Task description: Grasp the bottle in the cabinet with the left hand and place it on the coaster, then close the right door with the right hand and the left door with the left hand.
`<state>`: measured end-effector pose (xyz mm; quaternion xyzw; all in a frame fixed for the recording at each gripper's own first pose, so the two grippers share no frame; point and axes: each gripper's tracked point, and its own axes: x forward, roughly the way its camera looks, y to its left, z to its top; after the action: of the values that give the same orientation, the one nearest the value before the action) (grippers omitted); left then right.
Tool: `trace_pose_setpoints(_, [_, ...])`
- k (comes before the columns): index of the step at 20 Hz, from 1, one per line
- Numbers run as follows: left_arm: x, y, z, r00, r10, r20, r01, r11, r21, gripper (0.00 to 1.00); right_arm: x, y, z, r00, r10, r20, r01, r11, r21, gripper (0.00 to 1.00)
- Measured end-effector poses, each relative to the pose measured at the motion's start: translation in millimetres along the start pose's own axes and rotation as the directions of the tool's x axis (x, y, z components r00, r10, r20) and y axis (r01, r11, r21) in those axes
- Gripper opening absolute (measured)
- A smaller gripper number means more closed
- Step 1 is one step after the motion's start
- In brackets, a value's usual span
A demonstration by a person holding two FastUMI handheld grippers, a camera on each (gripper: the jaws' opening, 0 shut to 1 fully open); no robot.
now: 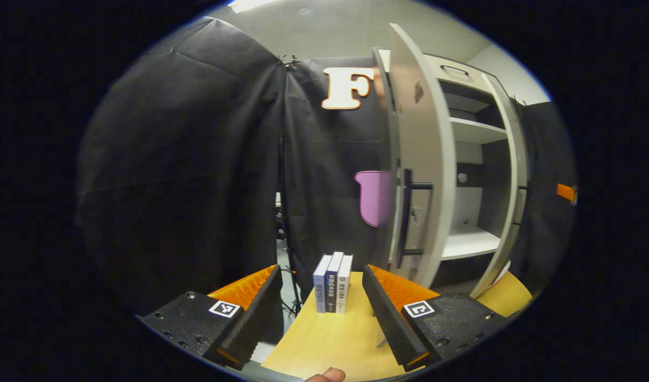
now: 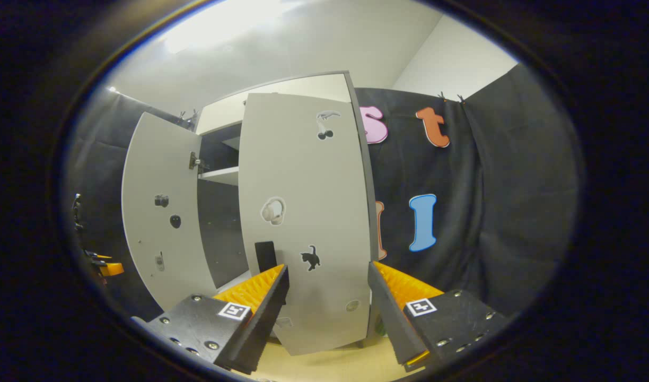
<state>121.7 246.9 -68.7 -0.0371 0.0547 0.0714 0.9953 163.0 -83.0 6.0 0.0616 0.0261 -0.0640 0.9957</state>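
Bottle: its place cannot be told from these views; the cabinet point(image 1: 462, 69) shelf point(image 1: 470, 241) seen through the opening is bare, which suggests the bottle has left it and door closing is the step in hand. Right door point(image 2: 308, 212) stands swung out, its stickered face turned to the right gripper point(image 2: 327, 313), whose fingers are spread apart with nothing between them and frame the lower part of the panel. A dark handle point(image 2: 265, 254) sits just above one fingertip. Left door point(image 2: 157, 212) is also open, farther off. In the left gripper view the left gripper point(image 1: 322, 313) is likewise spread and empty, hovering over the bench point(image 1: 324, 339) and facing a row of three books point(image 1: 332, 284); the left door is seen nearly edge-on, its bar handle point(image 1: 406, 215) toward the camera. Recommended execution: lay one finger flat against the right door near its free edge, away from the hinge, and push in a smooth arc until the panel meets the cabinet front; keep the left gripper clear of the opening until then, since the left door closes second
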Motion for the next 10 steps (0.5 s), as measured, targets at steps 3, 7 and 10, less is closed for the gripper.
trace_pose_setpoints(3, [33, 16, 2, 1.000, -0.007, 0.004, 0.007, 1.000, -0.007, 0.96, -7, 5, 7, 1.000, 0.007, 0.015, -0.008, 1.000, 0.021, 0.89])
trace_pose_setpoints(7, [81, 12, -6, 0.997, -0.072, -0.022, 0.070, 0.994, -0.079, 0.97, -19, 11, 6, 1.000, 0.015, 0.020, -0.015, 1.000, -0.008, 0.93])
trace_pose_setpoints(10, [98, 2, -2, 0.994, -0.105, -0.023, 0.102, 0.988, -0.112, 0.97, -35, 19, 0, 0.999, 0.034, 0.002, -0.034, 0.998, -0.050, 0.93])
